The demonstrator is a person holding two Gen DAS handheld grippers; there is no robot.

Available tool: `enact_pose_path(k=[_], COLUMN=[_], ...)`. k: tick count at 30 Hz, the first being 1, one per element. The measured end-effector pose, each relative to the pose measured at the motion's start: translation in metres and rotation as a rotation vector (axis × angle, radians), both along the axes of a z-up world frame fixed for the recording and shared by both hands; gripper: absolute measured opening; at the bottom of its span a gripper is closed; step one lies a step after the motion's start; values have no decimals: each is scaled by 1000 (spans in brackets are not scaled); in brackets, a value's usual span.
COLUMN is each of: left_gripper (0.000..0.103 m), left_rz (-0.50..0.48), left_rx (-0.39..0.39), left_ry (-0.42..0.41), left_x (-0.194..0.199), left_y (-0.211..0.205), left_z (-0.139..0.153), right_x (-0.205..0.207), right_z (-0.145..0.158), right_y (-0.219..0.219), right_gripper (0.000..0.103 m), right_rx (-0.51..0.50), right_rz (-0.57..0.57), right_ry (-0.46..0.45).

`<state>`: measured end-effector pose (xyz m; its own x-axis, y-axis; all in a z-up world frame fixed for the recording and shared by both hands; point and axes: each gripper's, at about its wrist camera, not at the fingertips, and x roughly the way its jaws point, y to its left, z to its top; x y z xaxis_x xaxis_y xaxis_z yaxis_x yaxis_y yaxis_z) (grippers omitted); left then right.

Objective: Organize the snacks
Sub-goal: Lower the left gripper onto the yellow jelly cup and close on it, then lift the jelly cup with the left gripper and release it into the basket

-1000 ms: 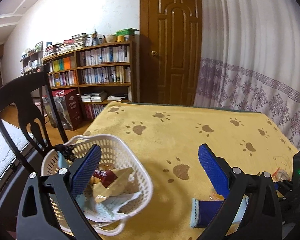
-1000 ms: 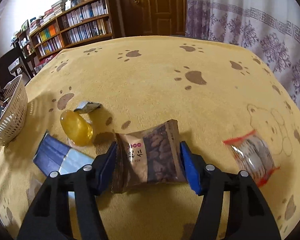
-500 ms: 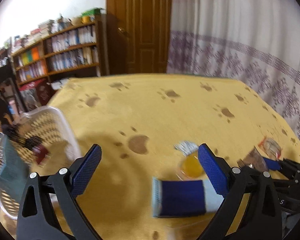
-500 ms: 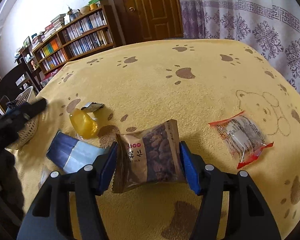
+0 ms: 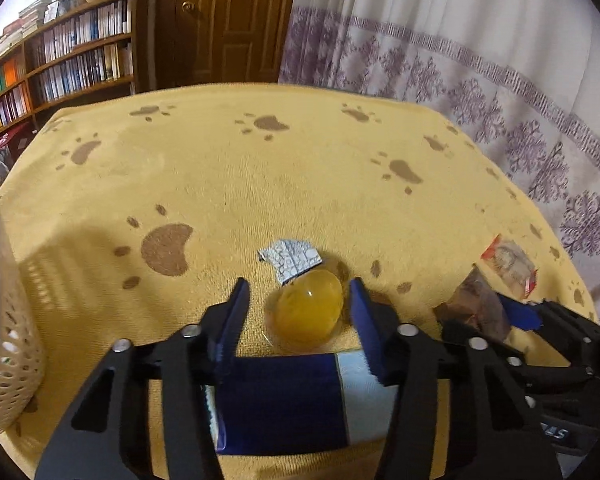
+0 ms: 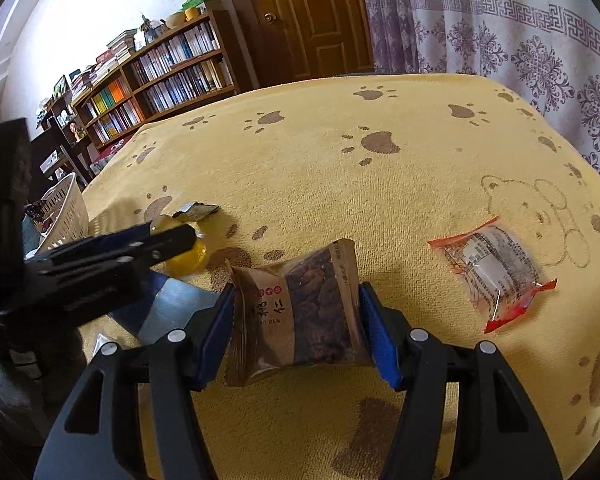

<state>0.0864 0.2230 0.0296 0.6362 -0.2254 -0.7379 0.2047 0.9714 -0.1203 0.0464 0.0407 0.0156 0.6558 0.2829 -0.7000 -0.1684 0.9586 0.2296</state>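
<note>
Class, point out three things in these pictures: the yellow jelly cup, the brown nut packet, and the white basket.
yellow jelly cup [image 5: 306,307], left wrist view, middle of its dome.
brown nut packet [image 6: 300,312], right wrist view, centre of its front.
white basket [image 5: 8,320], left wrist view, its perforated side wall.

This looks like a room in a home. A table under a yellow paw-print cloth [image 5: 300,184] fills the middle; at upper left stand wooden bookshelves [image 6: 160,80] crammed with books, beside a panelled wooden door [image 5: 224,20]; patterned curtains [image 5: 480,60] hang at right.
</note>
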Motion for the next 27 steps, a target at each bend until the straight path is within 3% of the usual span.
enact_pose_path(k=[3,13,27], left_gripper=[37,35,35], left_rz=[-9,-5,67], left_rx=[6,1,56], left_ry=[21,-3,-106], left_x=[4,0,-18], left_y=[-4,0,12], left_z=[-5,-1,28], right_x=[0,-2,-1], right_z=[0,1,2], right_y=[1,1,-1], right_gripper=[61,61,61], right_rx=[0,-7,-4], right_rz=[1,0,-2], right_ry=[0,-10,-15])
